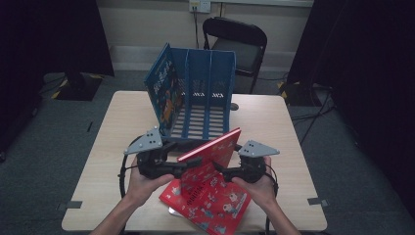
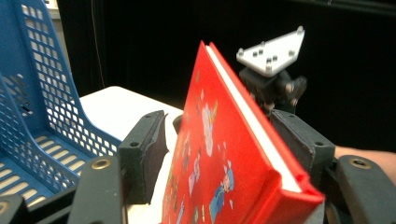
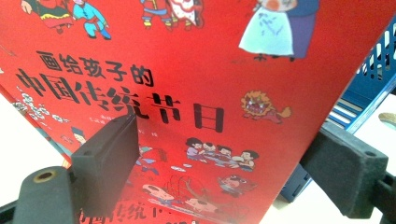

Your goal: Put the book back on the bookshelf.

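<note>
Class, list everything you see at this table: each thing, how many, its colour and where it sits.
red hardcover picture book: one, red, tilted up between the tongs
second red picture book: one, red, flat at the table's near edge
blue picture book: one, blue, rack's left slot
blue plastic file rack: one, blue, mid-table
pale wooden table: one, pale
black folding chair: one, black, behind table
left tongs: one, black, open beside the tilted book
right tongs: one, black, at that book
left hand, right hand: two, bottom edge
</note>
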The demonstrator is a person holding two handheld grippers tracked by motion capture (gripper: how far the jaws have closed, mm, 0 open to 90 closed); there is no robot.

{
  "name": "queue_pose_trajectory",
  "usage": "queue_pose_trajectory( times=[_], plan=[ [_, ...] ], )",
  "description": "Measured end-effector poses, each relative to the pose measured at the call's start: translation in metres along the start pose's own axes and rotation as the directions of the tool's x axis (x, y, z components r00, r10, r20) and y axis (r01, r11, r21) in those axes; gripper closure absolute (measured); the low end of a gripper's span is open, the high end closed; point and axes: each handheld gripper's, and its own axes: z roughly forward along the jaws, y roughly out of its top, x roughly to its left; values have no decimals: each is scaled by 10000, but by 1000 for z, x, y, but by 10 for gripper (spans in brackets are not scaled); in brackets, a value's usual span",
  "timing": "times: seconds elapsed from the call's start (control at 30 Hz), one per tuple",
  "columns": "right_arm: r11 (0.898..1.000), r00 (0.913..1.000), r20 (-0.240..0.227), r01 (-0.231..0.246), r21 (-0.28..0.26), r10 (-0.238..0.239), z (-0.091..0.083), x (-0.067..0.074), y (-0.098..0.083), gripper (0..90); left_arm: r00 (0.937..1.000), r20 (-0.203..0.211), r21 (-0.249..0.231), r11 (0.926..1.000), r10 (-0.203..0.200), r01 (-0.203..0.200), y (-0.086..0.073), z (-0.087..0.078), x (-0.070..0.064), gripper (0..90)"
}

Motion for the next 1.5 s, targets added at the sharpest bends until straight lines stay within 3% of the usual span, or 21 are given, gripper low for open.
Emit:
queue_pose_trajectory(
  times=[0.1,0.33,0.47,0.6,0.7,0.83,0.9,1.23,1.5],
  plan=[
    [10000,10000,10,20,16,-20,0,0,0,145,9997,-186,-509,9986,-175,165,3,-10,2,410],
    [9999,10000,0,-40,98,40,1,-2,-1,152,9983,-62,-914,9942,-574,566,9,-25,11,412],
    [10000,10000,-10,-25,96,25,2,-1,-1,154,9986,-146,-1174,9919,-510,490,14,-34,13,410],
    [10000,10000,-30,6,70,-6,1,-1,-1,153,9969,-561,-772,9958,-545,501,9,-35,21,426],
    [10000,10000,-17,-14,-17,14,-1,-1,0,154,9964,-569,-153,9979,-635,627,-1,-26,30,429],
    [9999,10000,55,-28,-147,29,-3,-2,2,162,9933,-843,296,9962,-795,822,-19,-14,37,415],
    [9998,9999,88,-77,-186,79,-4,-3,3,166,9943,-764,637,9948,-744,794,-24,-9,38,397],
    [9991,9997,114,-232,-346,236,-6,-5,7,192,9950,-609,1048,9909,-789,850,-39,-2,45,371],
    [9989,9992,84,-397,-265,400,-2,-6,11,214,9915,-477,1404,9820,-1209,1265,-51,5,52,364]
  ],
)
